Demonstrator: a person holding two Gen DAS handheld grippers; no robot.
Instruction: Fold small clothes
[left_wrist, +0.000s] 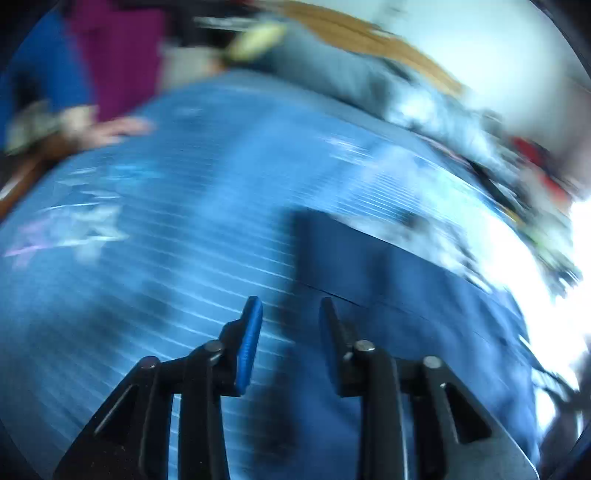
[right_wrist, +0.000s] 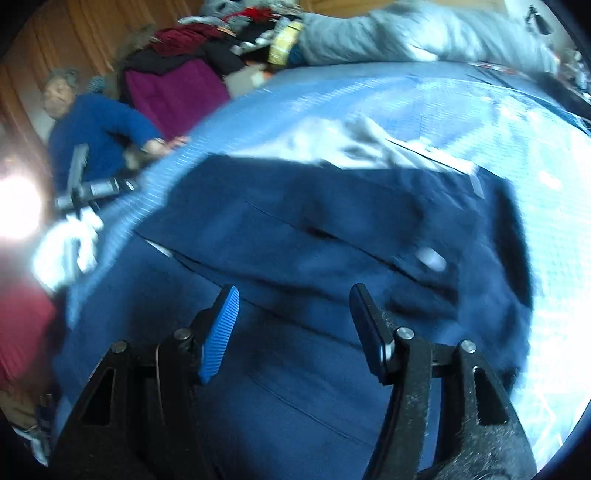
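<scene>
Well, both views are smeared with motion blur, so fine detail is lost. Low in the right wrist frame, the right gripper (right_wrist: 293, 295) has its fingers spread wide apart with nothing between them, above a dark navy garment (right_wrist: 295, 229) that fills the centre and lower part of that frame. The garment lies spread on a light blue striped bedcover (right_wrist: 369, 99); seams run across it, and a small pale tag (right_wrist: 430, 258) shows right of centre. A white cloth (right_wrist: 332, 140) lies crumpled just beyond the garment's far edge, touching or overlapping it. At the left of the frame a person in a blue top (right_wrist: 99, 129) rests a hand (right_wrist: 166, 144) on the bed's edge, and a heap of clothes (right_wrist: 207, 48) sits at the upper left, with a grey pillow (right_wrist: 388, 33) along the top.

Low in the left wrist frame, the left gripper (left_wrist: 291, 314) is also parted and empty, hovering over the navy garment's edge (left_wrist: 388, 295), which occupies the lower right. Pale star shapes (left_wrist: 88, 229) show on the bedcover at the left.
</scene>
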